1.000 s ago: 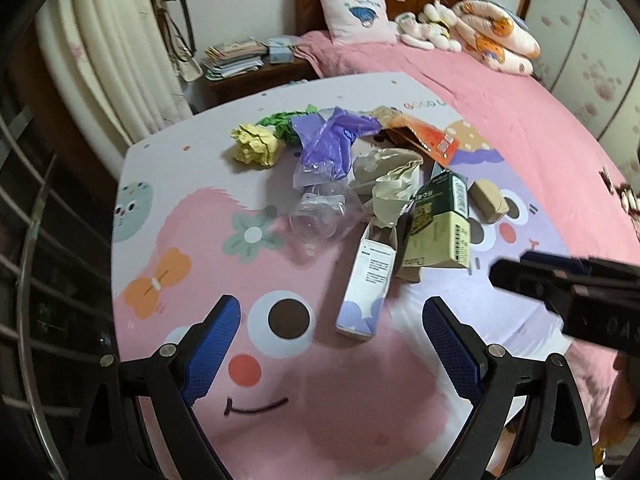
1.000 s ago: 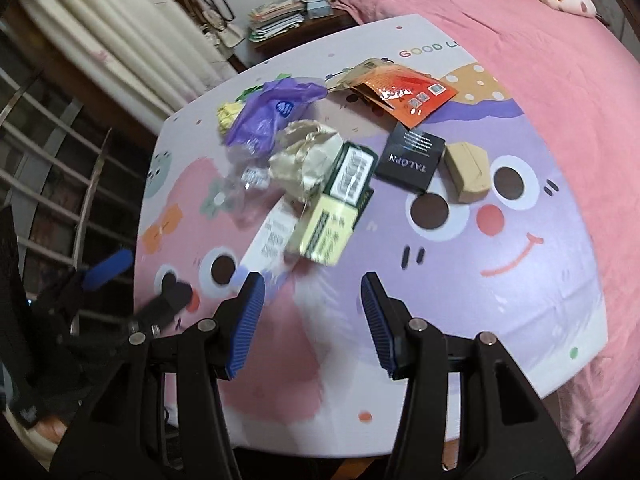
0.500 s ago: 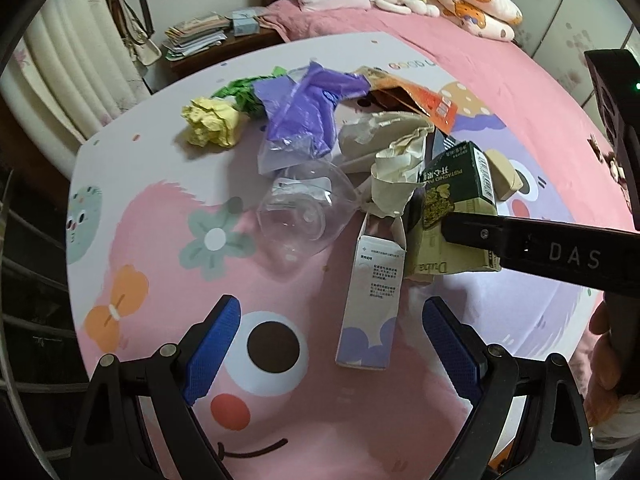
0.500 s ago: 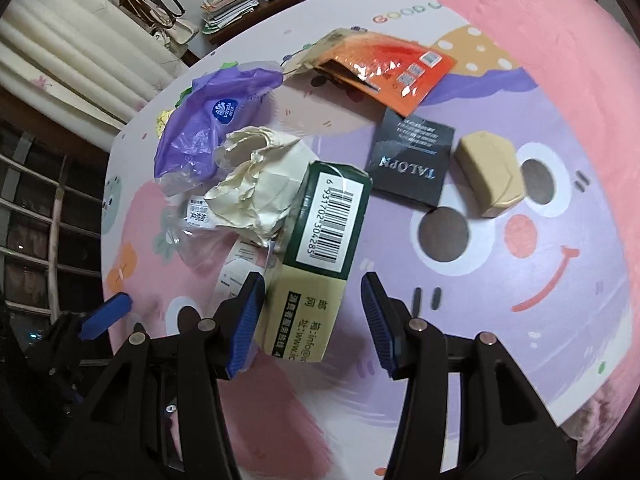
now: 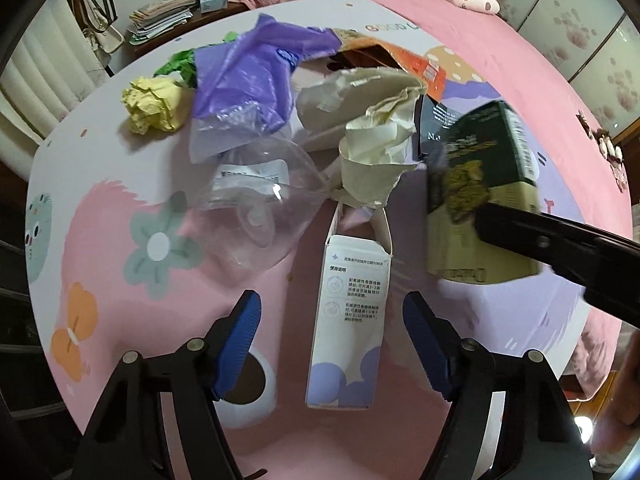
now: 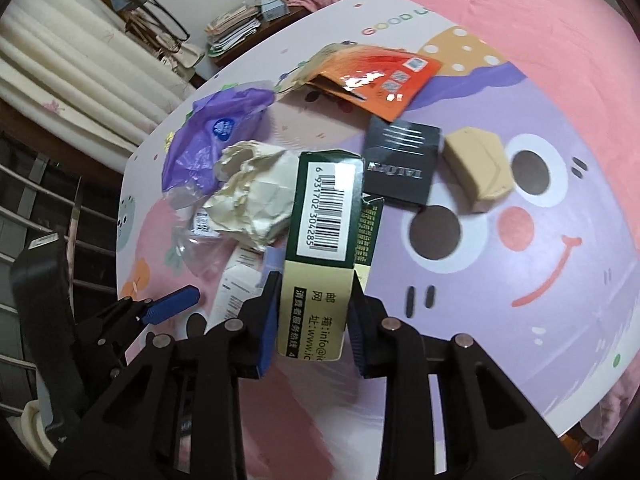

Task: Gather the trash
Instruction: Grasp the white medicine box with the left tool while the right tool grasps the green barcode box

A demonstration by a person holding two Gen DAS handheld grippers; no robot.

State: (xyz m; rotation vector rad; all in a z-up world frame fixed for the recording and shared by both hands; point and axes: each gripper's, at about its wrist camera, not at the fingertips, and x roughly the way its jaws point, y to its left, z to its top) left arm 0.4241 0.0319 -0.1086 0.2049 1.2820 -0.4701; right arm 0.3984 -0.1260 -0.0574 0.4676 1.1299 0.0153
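Note:
My right gripper (image 6: 314, 320) is closing, and its blue pads press both sides of the green and cream carton (image 6: 324, 208), so it is shut on it. In the left wrist view this carton (image 5: 480, 184) is blurred and tilted. A white and purple box (image 5: 348, 304) lies lengthwise between the fingers of my left gripper (image 5: 332, 320). Those jaws are closing but stand apart from the box. Crumpled cream paper (image 5: 376, 148), a clear plastic bag (image 5: 260, 200), a purple bag (image 5: 248, 76) and a yellow paper ball (image 5: 154, 104) lie just beyond.
An orange packet (image 6: 372, 76), a black box (image 6: 400, 160) and a tan box (image 6: 476, 164) lie on the cartoon-print table top (image 6: 520, 260). A pink bed (image 6: 500, 8) is behind, and a stack of papers (image 5: 160, 16) on a side stand.
Both grippers came down toward the trash. The right jaws closed onto the green carton and tilted it. The left jaws narrowed around the white box.

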